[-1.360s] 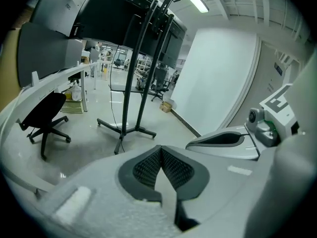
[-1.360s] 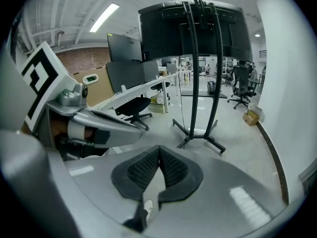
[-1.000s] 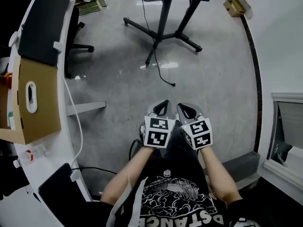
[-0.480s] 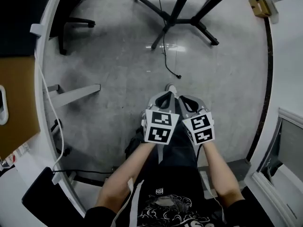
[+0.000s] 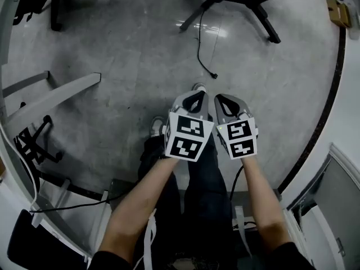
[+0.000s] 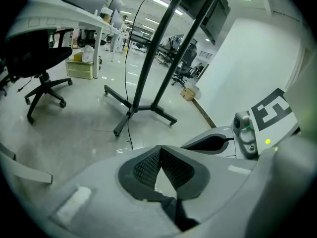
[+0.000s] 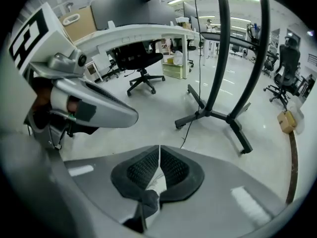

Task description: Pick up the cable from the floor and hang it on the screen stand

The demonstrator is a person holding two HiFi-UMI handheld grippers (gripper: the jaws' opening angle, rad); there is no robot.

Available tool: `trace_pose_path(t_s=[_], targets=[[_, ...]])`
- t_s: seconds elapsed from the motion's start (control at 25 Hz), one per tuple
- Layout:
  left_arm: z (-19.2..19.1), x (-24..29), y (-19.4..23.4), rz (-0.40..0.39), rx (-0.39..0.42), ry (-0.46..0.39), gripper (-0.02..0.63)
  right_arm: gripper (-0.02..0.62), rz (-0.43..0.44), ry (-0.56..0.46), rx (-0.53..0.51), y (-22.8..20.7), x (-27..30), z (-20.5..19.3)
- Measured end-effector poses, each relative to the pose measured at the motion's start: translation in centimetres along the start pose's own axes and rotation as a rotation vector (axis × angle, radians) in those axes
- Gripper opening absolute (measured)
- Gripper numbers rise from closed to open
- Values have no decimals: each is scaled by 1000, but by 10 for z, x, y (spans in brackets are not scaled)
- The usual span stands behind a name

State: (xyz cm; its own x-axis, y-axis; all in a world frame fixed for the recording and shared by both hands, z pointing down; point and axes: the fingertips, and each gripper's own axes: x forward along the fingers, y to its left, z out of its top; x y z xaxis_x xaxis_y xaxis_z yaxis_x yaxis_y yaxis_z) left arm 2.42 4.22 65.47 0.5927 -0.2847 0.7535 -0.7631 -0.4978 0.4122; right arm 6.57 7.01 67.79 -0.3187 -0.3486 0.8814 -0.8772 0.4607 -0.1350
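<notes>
We stand on the grey floor [image 5: 124,55] facing the screen stand [image 5: 247,1], and the cable [image 5: 198,48] trails from its base across the floor, plug end near us but apart from both grippers. The left gripper [image 5: 195,92] and right gripper [image 5: 221,98] hover side by side, each pinched closed on nothing. We judge that reaching, picking up and hanging are all left to do.

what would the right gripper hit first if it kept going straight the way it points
Likely the cable trailing to the floor ahead of the right gripper, then the screen stand base; depth is unclear.
</notes>
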Motion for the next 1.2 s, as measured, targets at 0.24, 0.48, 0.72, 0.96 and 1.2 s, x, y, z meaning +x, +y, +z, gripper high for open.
trace_pose_path(t_s=[0.24,0.48,0.72,0.96,1.2], targets=[[-22,54,23,20,-27,17,2,15,28,70,-83,-29,68,-35],[-43,103,51,42,-82,38,2,34,44,137,-131,-57,129,-67],[-63,153,77,54,-93,51,2,43,56,188,-165,-76,190,-94],[-88,196,96,39,-83,69,2,46,66,238,-188,-87,241,-125],[-110,225,109,22,-91,75,2,59,62,303,-191,-95,285,-157]])
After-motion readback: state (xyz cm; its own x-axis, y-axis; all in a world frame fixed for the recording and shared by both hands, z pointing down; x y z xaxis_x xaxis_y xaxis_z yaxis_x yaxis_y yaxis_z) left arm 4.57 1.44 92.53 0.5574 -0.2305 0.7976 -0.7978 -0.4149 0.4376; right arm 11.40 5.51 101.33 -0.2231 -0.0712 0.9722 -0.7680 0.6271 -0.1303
